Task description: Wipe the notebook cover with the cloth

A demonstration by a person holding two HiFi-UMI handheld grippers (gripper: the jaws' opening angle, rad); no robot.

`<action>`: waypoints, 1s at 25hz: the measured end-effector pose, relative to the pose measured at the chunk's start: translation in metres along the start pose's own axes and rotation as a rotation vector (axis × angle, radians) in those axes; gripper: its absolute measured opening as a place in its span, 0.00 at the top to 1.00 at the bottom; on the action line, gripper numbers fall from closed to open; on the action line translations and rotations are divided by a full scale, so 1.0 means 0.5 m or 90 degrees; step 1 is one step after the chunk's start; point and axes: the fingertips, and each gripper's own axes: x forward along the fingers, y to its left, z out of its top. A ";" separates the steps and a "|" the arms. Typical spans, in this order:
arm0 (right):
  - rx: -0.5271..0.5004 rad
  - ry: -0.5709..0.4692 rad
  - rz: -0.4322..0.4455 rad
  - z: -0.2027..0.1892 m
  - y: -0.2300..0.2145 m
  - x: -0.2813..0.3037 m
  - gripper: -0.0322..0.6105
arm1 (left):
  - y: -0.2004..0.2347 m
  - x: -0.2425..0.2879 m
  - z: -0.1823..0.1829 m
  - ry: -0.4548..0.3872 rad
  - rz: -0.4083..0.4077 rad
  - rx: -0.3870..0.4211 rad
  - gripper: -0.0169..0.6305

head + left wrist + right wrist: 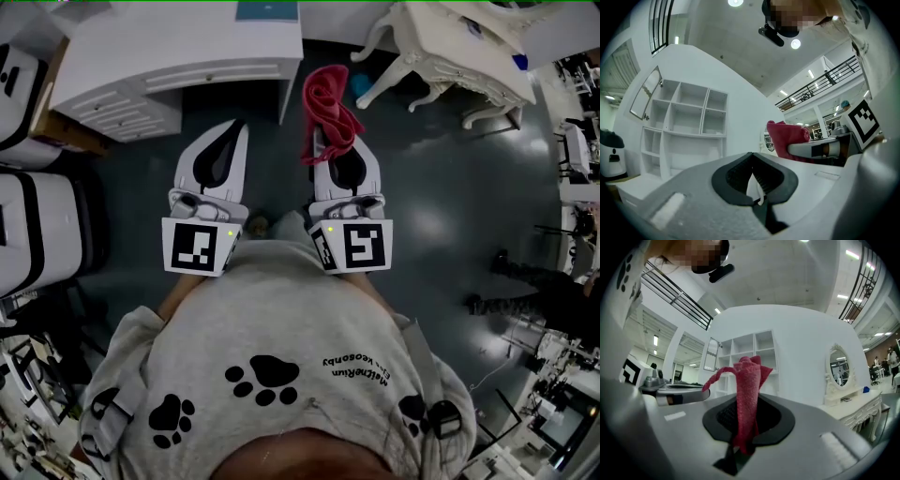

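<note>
The right gripper (339, 155) clamps a red cloth (330, 98) just in front of the white desk (178, 56). The left gripper (232, 141), also near the desk, has its jaws together, empty.
</note>
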 end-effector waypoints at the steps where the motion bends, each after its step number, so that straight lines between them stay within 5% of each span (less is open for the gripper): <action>1: 0.001 0.001 0.002 -0.002 -0.005 0.007 0.88 | 0.002 0.008 -0.004 0.002 0.001 -0.001 0.98; 25: 0.012 -0.010 0.131 -0.038 -0.223 0.327 0.88 | 0.098 0.344 -0.047 -0.006 0.096 0.021 0.98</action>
